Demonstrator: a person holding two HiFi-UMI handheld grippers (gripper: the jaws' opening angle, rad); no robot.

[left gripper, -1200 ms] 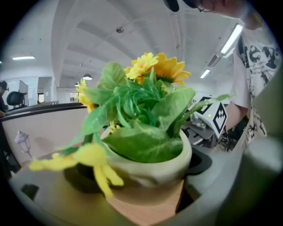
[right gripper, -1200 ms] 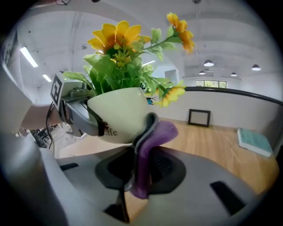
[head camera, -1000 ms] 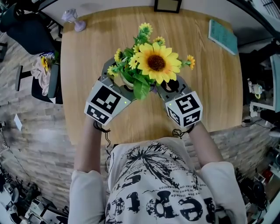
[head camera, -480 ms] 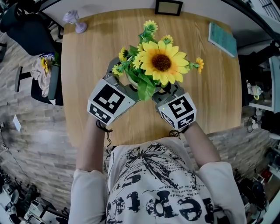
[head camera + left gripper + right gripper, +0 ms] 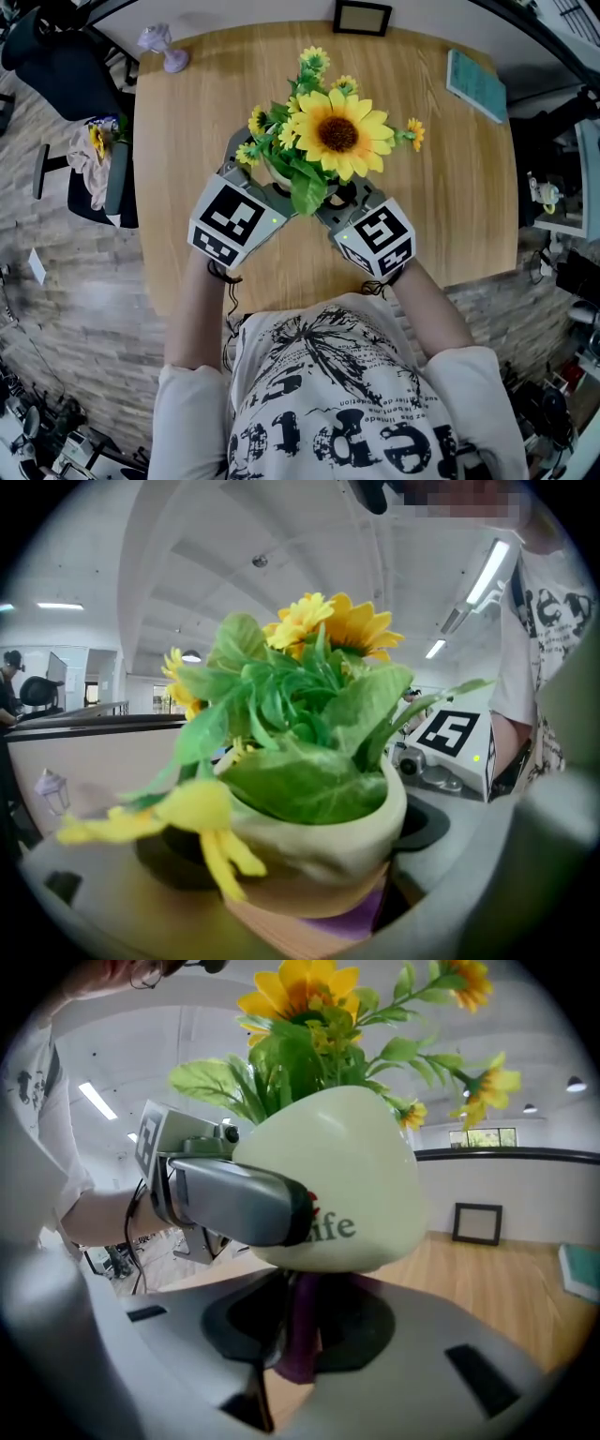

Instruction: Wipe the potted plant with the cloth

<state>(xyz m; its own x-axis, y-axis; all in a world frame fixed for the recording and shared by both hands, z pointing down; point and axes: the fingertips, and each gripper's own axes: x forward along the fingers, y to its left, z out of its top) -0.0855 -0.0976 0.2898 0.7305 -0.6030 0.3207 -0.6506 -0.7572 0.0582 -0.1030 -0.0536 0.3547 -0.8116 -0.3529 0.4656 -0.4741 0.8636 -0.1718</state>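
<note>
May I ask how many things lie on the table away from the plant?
3: a picture frame at the far edge, a teal book far right, a purple object far left. The plant may hide more.

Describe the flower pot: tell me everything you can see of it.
The pot is a rounded, smooth, cream-coloured vessel, ceramic by its look, with dark lettering ending in "ife" on its side. It holds green leaves and yellow flowers, a large sunflower topmost. The left tongs grip its sides; the right tongs hold a purple cloth against its underside.
</note>
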